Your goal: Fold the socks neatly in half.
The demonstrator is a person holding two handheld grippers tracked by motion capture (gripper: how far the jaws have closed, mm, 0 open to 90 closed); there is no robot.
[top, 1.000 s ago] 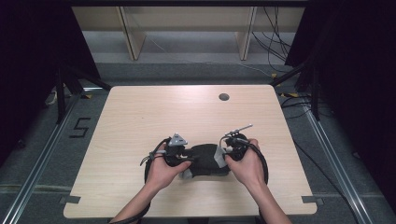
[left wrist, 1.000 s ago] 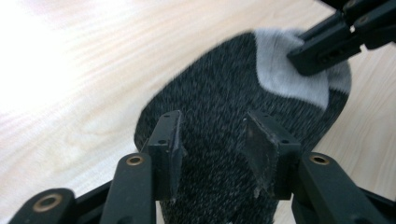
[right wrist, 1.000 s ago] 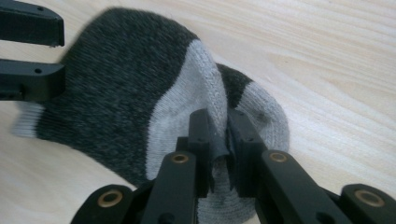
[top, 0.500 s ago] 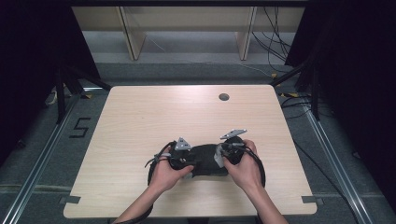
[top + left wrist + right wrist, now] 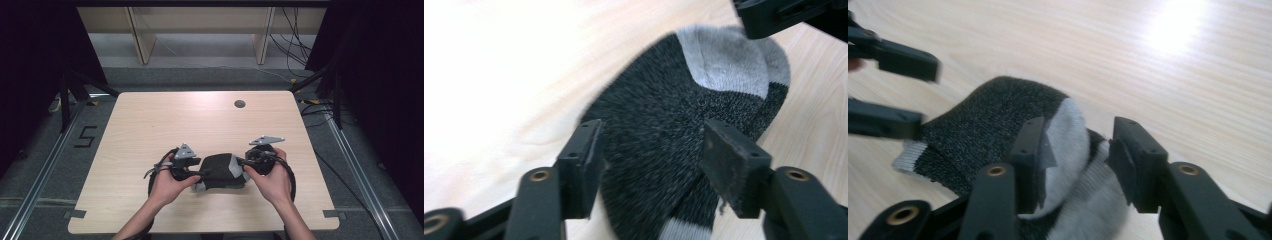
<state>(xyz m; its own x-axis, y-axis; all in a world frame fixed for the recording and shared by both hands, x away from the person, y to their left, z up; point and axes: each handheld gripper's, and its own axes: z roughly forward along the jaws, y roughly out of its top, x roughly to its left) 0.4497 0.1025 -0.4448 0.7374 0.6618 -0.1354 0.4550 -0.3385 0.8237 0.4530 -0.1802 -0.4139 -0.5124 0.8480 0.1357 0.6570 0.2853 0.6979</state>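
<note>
— While gripped by two hands, where resting?
— Bundled dark-and-grey sock [image 5: 220, 172] near front edge of wooden surface [image 5: 150, 125], between left gripper [image 5: 651, 150] and right gripper [image 5: 1075, 150].
— Jaws?
— Both parted, straddling sock, not clamped.

Lab recording bay — bare wooden table [image 5: 150, 125], black curtains [image 5: 380, 75], floor rails [image 5: 45, 165], loose cables [image 5: 295, 25].

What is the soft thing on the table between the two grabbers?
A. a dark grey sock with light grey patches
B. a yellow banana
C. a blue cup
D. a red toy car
A: the sock is fuzzy dark grey knit with light grey patches, lying on the wooden table between the left gripper and the right gripper, whose jaws stand apart around it.
</note>
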